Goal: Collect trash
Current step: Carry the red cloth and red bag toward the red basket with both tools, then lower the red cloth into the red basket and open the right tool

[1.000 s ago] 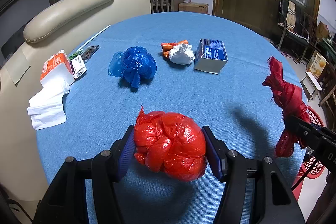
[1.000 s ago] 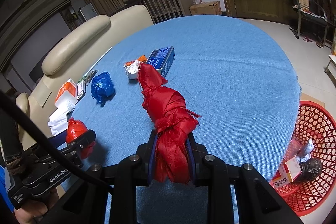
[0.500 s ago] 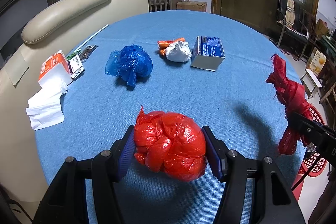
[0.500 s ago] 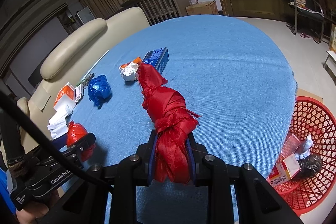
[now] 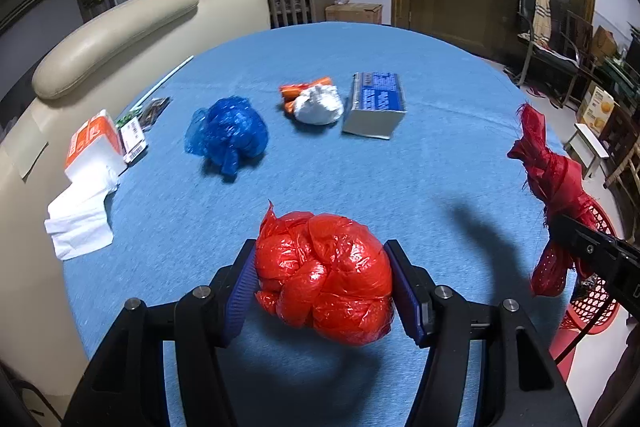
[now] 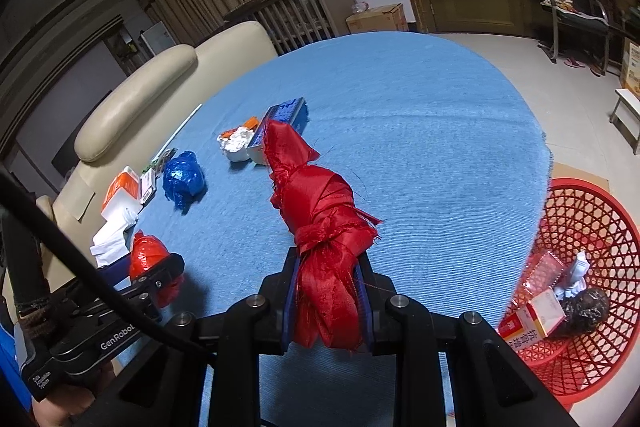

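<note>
Almost nothing has shifted since a second ago: your left claw (image 5: 325, 290) still clamps the red plastic bag (image 5: 326, 277) above the near end of the blue counter (image 5: 440, 147), and your right claw (image 6: 328, 301) stays pinched tight on the knotted red cloth bundle (image 6: 320, 227), held up over the counter's edge. Ahead of you lie the blue bag (image 5: 228, 131), white wad (image 5: 319, 104) and blue box (image 5: 376, 105). Beside the counter stands the red basket (image 6: 592, 227).
</note>
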Motion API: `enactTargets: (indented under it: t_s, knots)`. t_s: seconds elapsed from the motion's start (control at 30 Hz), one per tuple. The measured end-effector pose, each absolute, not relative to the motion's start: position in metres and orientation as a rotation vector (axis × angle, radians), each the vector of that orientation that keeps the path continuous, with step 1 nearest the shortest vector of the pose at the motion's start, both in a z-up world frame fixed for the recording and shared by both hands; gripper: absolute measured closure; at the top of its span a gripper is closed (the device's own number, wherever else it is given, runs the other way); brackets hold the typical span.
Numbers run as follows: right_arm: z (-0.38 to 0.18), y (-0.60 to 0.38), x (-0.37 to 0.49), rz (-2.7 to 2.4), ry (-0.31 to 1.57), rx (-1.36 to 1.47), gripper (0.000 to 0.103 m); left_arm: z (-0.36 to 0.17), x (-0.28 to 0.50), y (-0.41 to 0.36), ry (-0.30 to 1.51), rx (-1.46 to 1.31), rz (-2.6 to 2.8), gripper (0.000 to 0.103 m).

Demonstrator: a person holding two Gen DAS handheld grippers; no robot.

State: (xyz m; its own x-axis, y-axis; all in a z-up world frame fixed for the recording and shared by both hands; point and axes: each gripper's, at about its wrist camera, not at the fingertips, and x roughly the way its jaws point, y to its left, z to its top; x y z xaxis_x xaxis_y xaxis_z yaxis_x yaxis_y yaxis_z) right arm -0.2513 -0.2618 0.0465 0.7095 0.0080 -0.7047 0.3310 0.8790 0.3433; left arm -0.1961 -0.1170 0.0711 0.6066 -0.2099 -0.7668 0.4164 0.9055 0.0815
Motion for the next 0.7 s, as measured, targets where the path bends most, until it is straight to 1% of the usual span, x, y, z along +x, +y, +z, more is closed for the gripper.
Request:
enactTargets:
  t_s: [0.37,0.7]
  knots:
    - [0.047,-0.299,-0.29,-0.303,0.738,0.522,0.076,0.081,-0.209,-0.153,0.815,0.294,-0.456,0.039]
    - [0.03,-0.374,-0.359,-0.513,0.721,0.624,0.076,0.09,-0.229,-0.2,0.789,0.335,-0.555,0.039]
